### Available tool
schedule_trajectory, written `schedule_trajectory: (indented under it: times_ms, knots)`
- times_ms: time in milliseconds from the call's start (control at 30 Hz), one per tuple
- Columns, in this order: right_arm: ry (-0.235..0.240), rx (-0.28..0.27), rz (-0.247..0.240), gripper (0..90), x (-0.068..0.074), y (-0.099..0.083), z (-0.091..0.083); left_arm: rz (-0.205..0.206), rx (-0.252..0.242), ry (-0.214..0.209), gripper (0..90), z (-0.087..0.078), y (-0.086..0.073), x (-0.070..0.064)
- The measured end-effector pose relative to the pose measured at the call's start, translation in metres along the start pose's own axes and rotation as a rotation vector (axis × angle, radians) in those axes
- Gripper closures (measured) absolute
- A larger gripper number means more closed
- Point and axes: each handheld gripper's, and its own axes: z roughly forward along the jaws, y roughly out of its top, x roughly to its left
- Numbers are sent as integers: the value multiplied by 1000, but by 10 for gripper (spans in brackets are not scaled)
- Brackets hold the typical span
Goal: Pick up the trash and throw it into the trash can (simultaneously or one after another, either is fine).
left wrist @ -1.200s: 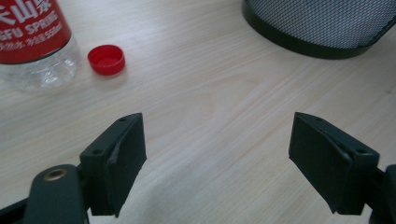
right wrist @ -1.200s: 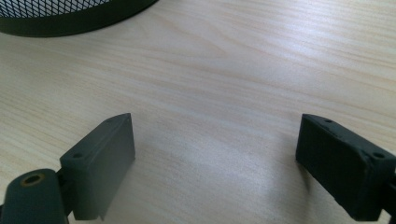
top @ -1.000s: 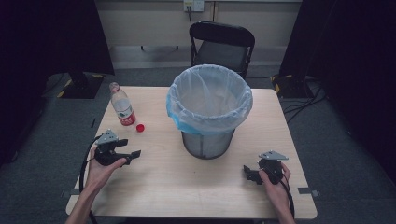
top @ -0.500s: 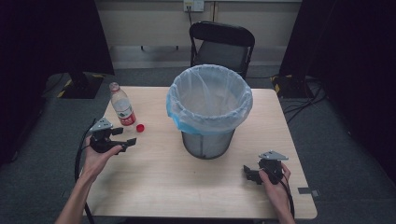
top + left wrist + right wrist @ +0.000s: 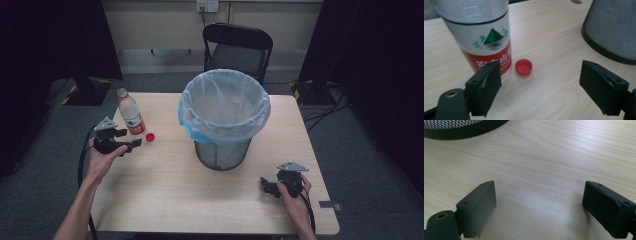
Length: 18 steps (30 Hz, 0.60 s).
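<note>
A clear plastic bottle [image 5: 129, 112] with a red and white label [image 5: 489, 47] stands uncapped near the table's left edge. Its red cap [image 5: 149, 136] [image 5: 523, 67] lies on the wood just right of it. My left gripper [image 5: 131, 144] [image 5: 540, 87] hovers open just in front of bottle and cap, holding nothing; the cap lies beyond its jaws and the bottle behind its left jaw. A mesh waste bin [image 5: 224, 120] lined with a pale blue bag stands mid-table. My right gripper [image 5: 265, 186] [image 5: 540, 207] rests open over bare wood at the front right.
The wooden table [image 5: 165, 195] has free room in front of the bin. The bin's black mesh base [image 5: 614, 27] [image 5: 461, 130] is near both grippers. A black chair [image 5: 237, 50] stands behind the table's far edge.
My left gripper has moved away from me toward the bottle and cap, the arm stretching forward. The right gripper has stayed in place.
</note>
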Motion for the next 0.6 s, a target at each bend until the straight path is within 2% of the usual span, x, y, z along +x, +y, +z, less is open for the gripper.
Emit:
schedule_trajectory:
  times_ms: [133,167,267,300,367,433,600]
  knots:
    - [0,0,0,107,0,0,0,-11,-10,15,174,2,4,9]
    - [0,0,0,107,0,0,0,-11,4,29,173,4,7,17]
    - [0,0,0,107,0,0,0,-24,-12,40,172,4,10,24]
    - [0,0,-1,107,0,0,0,-31,-1,49,171,4,14,32]
    - [0,0,0,107,0,0,0,-43,2,49,160,6,16,37]
    - [0,0,0,107,0,0,0,-38,-13,63,162,9,17,40]
    - [1,-1,-1,107,0,0,0,-54,-3,55,164,20,13,45]
